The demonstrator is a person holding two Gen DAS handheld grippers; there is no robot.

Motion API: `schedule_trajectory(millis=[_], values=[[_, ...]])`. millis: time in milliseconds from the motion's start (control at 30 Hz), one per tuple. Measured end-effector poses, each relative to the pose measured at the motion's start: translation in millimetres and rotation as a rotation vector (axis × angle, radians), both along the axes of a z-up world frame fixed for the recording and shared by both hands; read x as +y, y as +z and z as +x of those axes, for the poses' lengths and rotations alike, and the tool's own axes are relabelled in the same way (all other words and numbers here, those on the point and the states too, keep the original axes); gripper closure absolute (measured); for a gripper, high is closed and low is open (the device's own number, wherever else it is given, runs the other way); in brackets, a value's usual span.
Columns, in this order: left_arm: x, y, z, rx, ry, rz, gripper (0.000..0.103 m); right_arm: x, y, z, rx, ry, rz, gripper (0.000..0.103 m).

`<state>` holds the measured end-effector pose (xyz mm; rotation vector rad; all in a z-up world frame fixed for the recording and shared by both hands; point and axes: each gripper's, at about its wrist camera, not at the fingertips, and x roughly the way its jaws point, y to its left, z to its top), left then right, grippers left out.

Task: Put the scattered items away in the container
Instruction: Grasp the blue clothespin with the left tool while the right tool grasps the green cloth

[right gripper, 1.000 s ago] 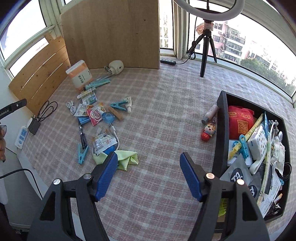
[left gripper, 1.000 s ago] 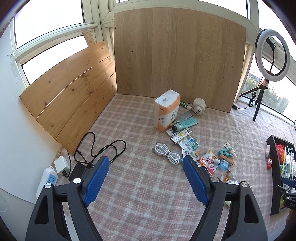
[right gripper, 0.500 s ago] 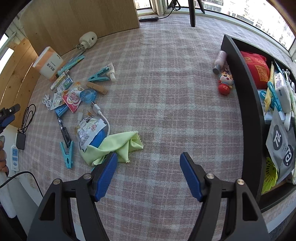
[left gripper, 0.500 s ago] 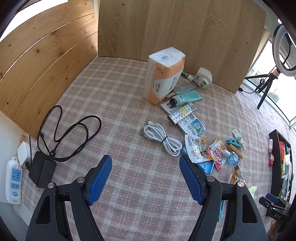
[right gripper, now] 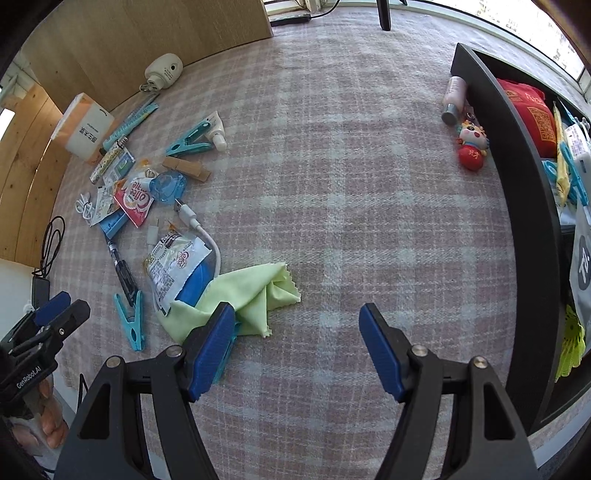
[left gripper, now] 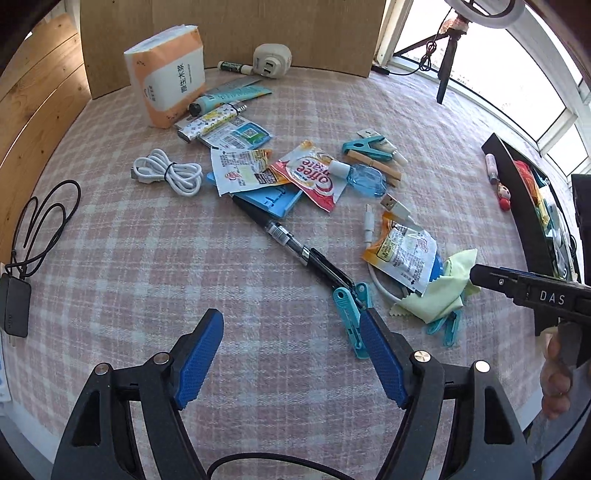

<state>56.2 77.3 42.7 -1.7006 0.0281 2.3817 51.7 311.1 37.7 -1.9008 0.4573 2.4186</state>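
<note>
Scattered items lie on the checked cloth: a black pen (left gripper: pixel 295 243), a teal clothespin (left gripper: pixel 351 321), a green cloth (right gripper: pixel 240 295), snack packets (left gripper: pixel 314 177), a white cable (left gripper: pixel 170 173) and a tissue pack (left gripper: pixel 166 81). My left gripper (left gripper: pixel 291 325) hangs open and low over bare cloth, with the teal clothespin just beside its right finger. My right gripper (right gripper: pixel 297 314) is open too; its left finger overlaps the edge of the green cloth and nothing is between its pads. The black container (right gripper: pixel 517 184), holding several items, stands to the right.
A small bottle (right gripper: pixel 454 96) and a red figure toy (right gripper: pixel 471 144) lie against the container's outer wall. A black adapter with its cord (left gripper: pixel 14 310) sits at the left edge. Wooden boards (left gripper: pixel 221 29) stand behind. A hand (left gripper: pixel 557 373) holds the right gripper.
Both grippers have come down closer to the cloth and tipped further downward. The left view swung right, from the white cable toward the pen and clothespin. Both stay open.
</note>
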Motion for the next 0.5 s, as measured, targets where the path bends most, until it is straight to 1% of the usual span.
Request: schedule_trajectory(millis=[100,200,367,400,467,500], values=[[7,-7,3,-0.019,-0.005,-0.009,0.029,1,-5,-5,-0.012,-0.001,-0.009,0.034],[11,-11,7,-0.033,-0.001,-0.003,0.029,-2,-8,-11,-0.022,0.01,0.008,0.034],[20,-15,11,-0.022,0.006,-0.022,0.03,-16,-7,-21,-0.02,0.065,0.032,0.034],[22,-17,9,-0.025,0.012,-0.021,0.031,-19,-6,-22,-0.018,0.078,0.042,0.036],[24,-19,7,-0.029,0.027,-0.02,0.032,-26,-5,-25,-0.01,0.103,0.049,0.045],[26,-24,4,-0.031,0.032,-0.023,0.034,-28,-4,-25,-0.008,0.117,0.042,0.055]])
